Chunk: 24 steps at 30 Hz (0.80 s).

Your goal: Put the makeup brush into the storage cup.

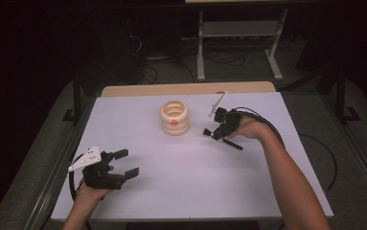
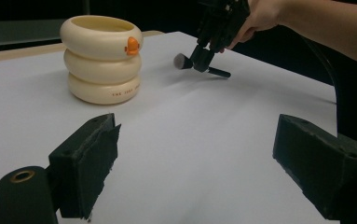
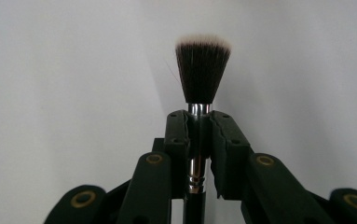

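Here, nearest my side first:

Left claw (image 1: 127, 163): I hold it low at the near left of the worktop (image 1: 181, 182); its jaws stand spread wide with nothing between them, and in the left gripper view its two black pads (image 2: 90, 158) frame bare white surface. The grey three-cornered plate sits on top of it.

Left hand (image 1: 91, 190): wrapped round the gripper body at the near edge, forearm coming in from below.

Worktop: white sheet, bare across the middle; a strip of wood shows along its far edge.

Right claw (image 1: 213, 132): farther out, right of centre, pressed together on the makeup brush (image 3: 202, 74). In the right gripper view the pads clamp the silver ferrule just below the bristles, and the dark handle runs back between the jaws.

Makeup brush: pinched in my right claw, dark bristles with pale tips pointing out past the jaws; in the high view its black handle slants down to the right, close over the worktop. Whether the handle end touches the surface I cannot tell.

Right hand (image 1: 248, 128): grips the gripper from the right, cable looping behind it.

Ring-shaped holder (image 1: 175, 117): cream, three stacked rings with an orange beak on the front, open at the top, standing upright at the far centre, near the brush head but apart from it.
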Motion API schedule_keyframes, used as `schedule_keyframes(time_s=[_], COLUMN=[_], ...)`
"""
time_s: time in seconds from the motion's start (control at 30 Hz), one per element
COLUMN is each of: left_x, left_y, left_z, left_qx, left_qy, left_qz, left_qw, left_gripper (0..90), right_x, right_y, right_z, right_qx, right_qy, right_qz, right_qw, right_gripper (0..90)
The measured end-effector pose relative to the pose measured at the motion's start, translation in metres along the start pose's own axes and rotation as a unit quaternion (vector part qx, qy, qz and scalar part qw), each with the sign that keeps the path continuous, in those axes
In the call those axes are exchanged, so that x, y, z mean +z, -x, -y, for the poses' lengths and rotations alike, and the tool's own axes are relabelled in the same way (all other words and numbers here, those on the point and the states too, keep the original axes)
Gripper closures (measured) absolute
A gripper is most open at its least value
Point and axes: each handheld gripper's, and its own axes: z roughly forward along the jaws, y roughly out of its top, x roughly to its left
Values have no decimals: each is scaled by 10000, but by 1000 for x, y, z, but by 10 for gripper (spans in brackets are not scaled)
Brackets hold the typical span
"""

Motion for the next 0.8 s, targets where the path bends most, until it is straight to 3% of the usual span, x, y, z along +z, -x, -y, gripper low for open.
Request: schedule_keyframes(time_s=[0.17,0.33,0.47,0.6,0.7,0.8], left_x=[1,4,5,7,7,7], left_y=[0,-1,-1,0,-2,-2], left_z=[0,1,1,0,1,0], left_qx=[-10,-56,-51,-49,-70,-39], left_qy=[7,-16,-64,-27,-61,-55], left_qz=[12,39,56,64,43,38], left_qw=[10000,10000,10000,10000,9999,10000], left_gripper=[134,134,135,136,136,136], right_x=[-8,-17,-21,-23,-24,-24], right_y=[-2,-9,-12,-13,-17,-21], right_z=[7,13,17,23,27,31], right_qx=[126,262,324,510,804,869], right_qy=[344,800,994,1258,1552,1753], right_qz=[72,87,180,292,259,372], right_qw=[9993,9964,9944,9903,9843,9800], right_gripper=[766,766,766,766,766,766])
